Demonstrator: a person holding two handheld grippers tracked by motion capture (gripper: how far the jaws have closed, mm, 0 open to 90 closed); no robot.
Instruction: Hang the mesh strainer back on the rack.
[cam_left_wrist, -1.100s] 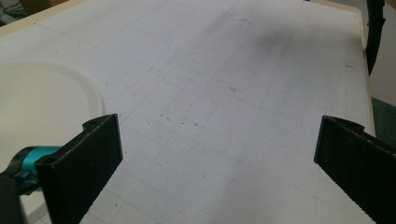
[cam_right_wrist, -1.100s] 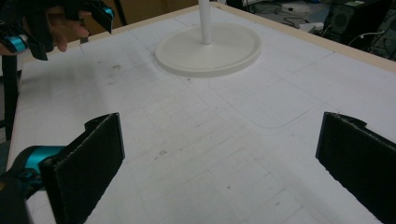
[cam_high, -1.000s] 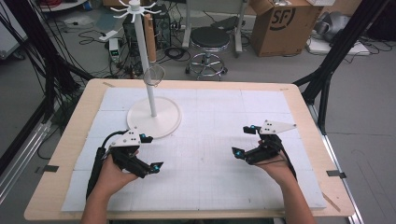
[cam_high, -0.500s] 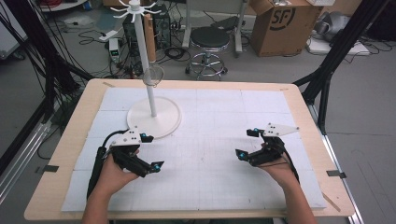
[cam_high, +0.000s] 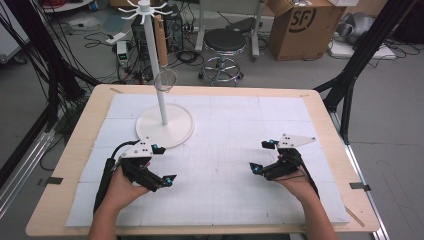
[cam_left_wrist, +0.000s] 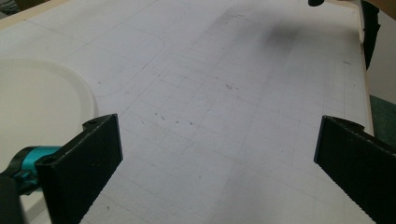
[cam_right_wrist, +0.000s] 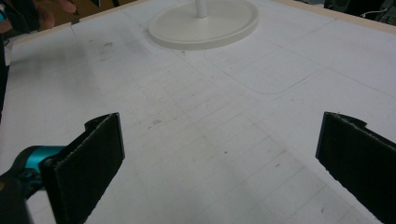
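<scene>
My left gripper (cam_high: 164, 164): jaws spread wide, nothing between them — it hovers over the white gridded mat (cam_high: 225, 150), just beside the stand's base.
My right gripper (cam_high: 263, 157): jaws wide too, empty, low over the mat's right half, well apart from the left one.
Stand (cam_high: 161, 95): white, upright, on the mat's far-left part; a thin pole rises from a round flat base (cam_right_wrist: 205, 21) to a ring of short hooks at the top.
Glass cup (cam_high: 165, 80): clear, hanging partway up the pole — hard to see how it is fixed.
Count: two grippers, one stand, one cup, one mat.
Table (cam_high: 80, 145): pale wood, its rim bare around the mat.
Beyond the table: one round stool (cam_high: 225, 42), one brown cardboard box (cam_high: 300, 25).
</scene>
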